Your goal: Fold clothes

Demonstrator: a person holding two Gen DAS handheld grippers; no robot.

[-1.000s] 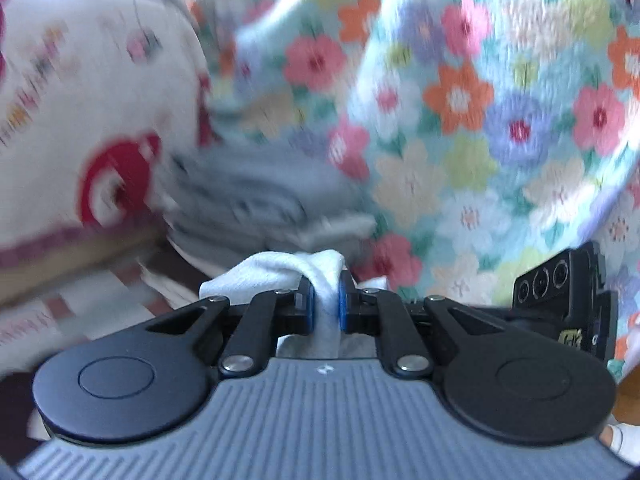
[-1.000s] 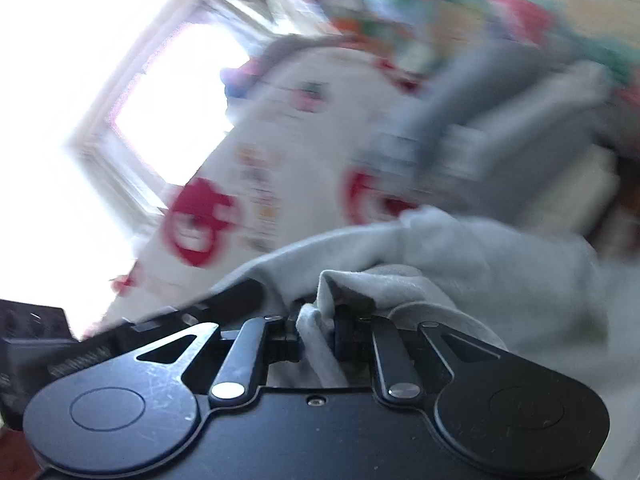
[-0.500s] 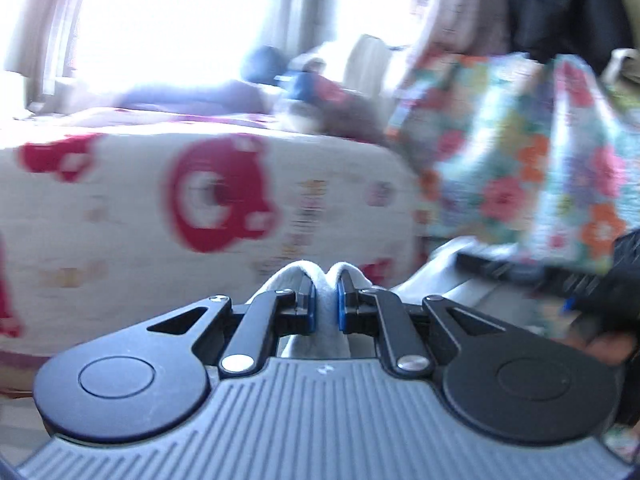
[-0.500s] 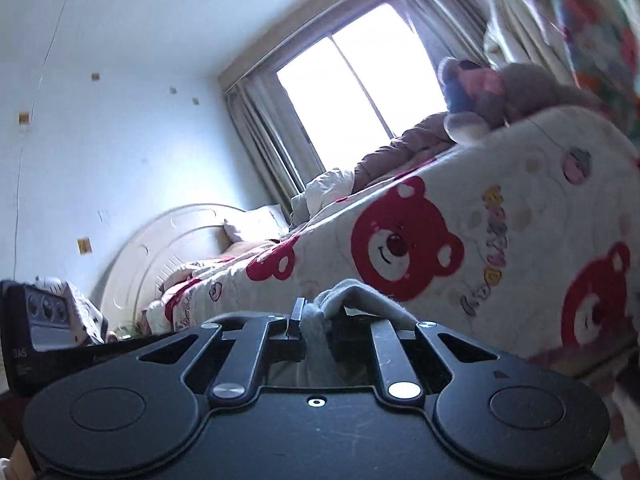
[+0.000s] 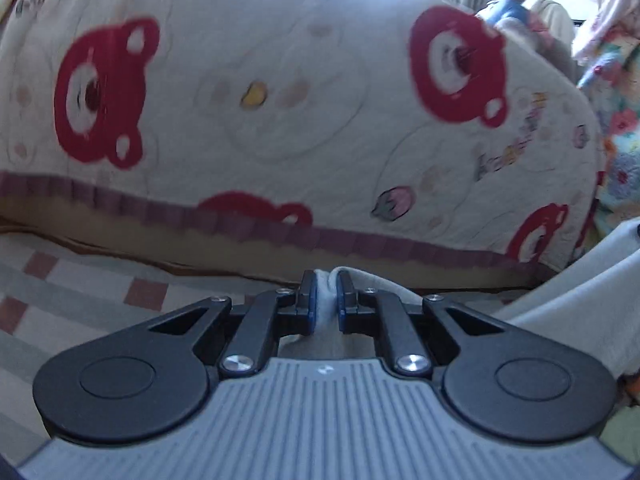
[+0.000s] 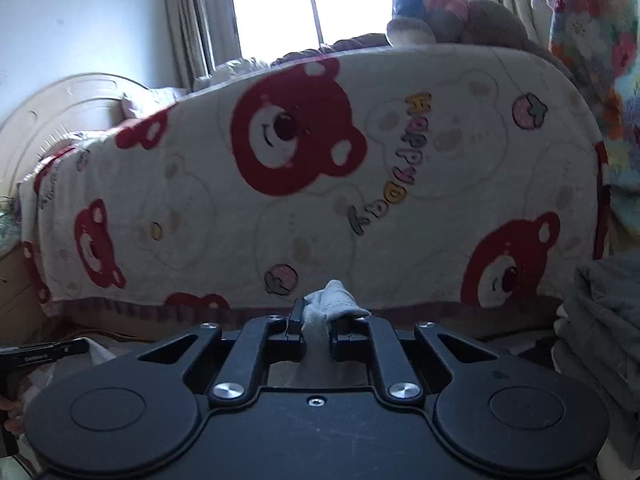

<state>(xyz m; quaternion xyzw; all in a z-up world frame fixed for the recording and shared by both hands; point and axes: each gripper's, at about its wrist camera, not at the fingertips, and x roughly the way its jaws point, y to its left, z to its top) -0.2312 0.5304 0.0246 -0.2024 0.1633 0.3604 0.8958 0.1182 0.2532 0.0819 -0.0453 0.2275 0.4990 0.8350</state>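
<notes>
My left gripper [image 5: 325, 300] is shut on a fold of a light grey garment [image 5: 327, 304]; more of that cloth hangs at the right edge of the left wrist view [image 5: 568, 300]. My right gripper [image 6: 318, 322] is shut on another bunched corner of the grey garment [image 6: 330, 300], which sticks up between its jaws. Both grippers hold the cloth up and face the side of a bed. Most of the garment is hidden below the gripper bodies.
A bed with a cream blanket printed with red bears [image 6: 320, 160] fills both views. A stack of folded grey clothes [image 6: 604, 320] sits at the right. A checked surface [image 5: 80, 288] lies below left. A floral cloth [image 6: 600, 40] hangs at the far right. The left gripper's body shows at lower left [image 6: 36, 354].
Both grippers have swung away from the floral cloth and the grey stack and now face the bear blanket, keeping hold of the grey garment. The jaws stayed shut.
</notes>
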